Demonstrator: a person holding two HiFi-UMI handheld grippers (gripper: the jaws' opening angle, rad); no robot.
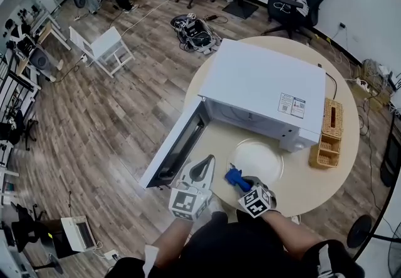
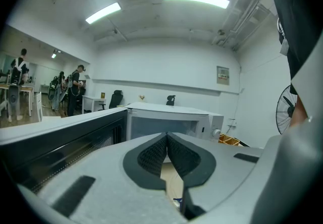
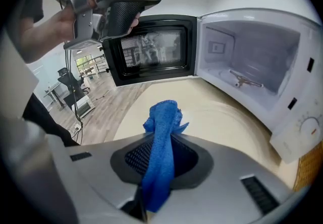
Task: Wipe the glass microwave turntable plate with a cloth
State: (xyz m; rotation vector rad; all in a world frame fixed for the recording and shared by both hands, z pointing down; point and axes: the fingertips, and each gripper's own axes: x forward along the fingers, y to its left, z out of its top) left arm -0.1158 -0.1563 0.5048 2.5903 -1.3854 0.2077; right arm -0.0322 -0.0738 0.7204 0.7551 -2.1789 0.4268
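The round glass turntable plate lies flat on the beige table in front of the open white microwave. My right gripper sits at the plate's near left edge, shut on a blue cloth. In the right gripper view the cloth stands bunched up out of the jaws of that gripper. My left gripper is held up over the table's near left edge, beside the microwave door. It is shut with nothing in it.
The microwave's cavity is bare apart from its roller hub, and the door swings out to the left. A wicker basket stands right of the microwave. Chairs, desks and cables are on the wooden floor beyond.
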